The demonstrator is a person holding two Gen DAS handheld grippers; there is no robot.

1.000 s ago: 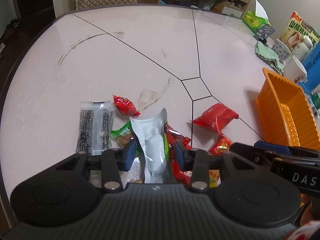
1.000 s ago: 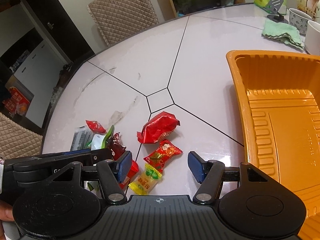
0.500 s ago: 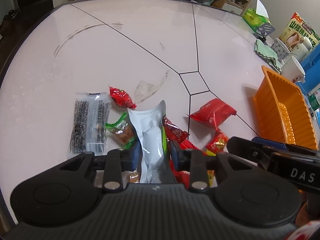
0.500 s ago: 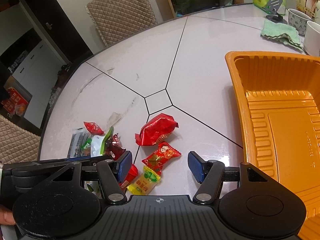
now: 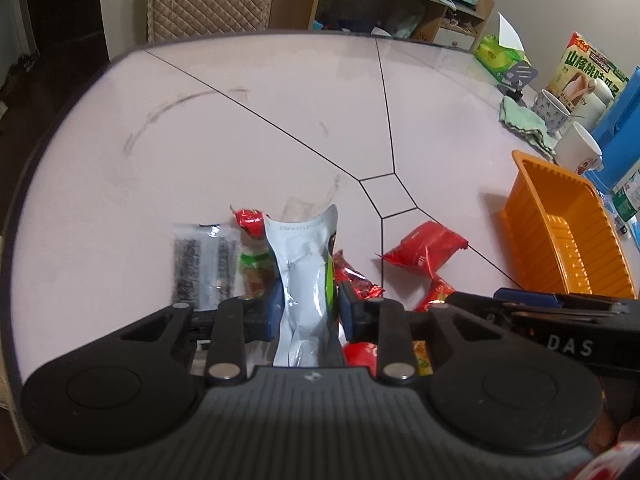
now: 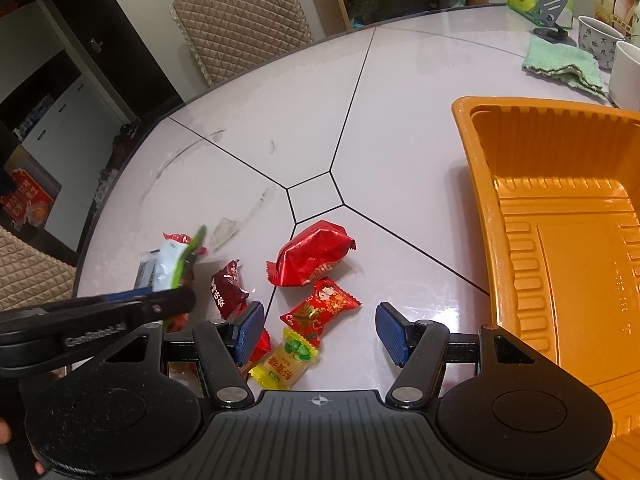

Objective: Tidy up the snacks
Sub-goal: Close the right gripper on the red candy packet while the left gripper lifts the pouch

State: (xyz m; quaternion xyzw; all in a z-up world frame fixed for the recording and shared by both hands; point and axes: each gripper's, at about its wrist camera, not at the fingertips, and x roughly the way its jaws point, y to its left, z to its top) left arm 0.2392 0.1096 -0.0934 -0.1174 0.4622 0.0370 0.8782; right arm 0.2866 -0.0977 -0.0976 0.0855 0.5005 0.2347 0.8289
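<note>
- Your left hand-held gripper (image 5: 307, 307) is clenched on the silver pouch (image 5: 304, 280), which is raised above the snack pile on the counter (image 5: 280, 112).
- Your right hand-held gripper (image 6: 320, 334) stands released over the small red packet (image 6: 318, 310) and yellow candy (image 6: 286, 360).
- The orange tray (image 6: 560, 240) sits to the right, apart from the pile.

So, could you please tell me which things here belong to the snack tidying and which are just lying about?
Job:
white pouch in left gripper
big red packet
yellow candy
orange tray

Lying about:
green cloth
mugs
tissue pack
</note>
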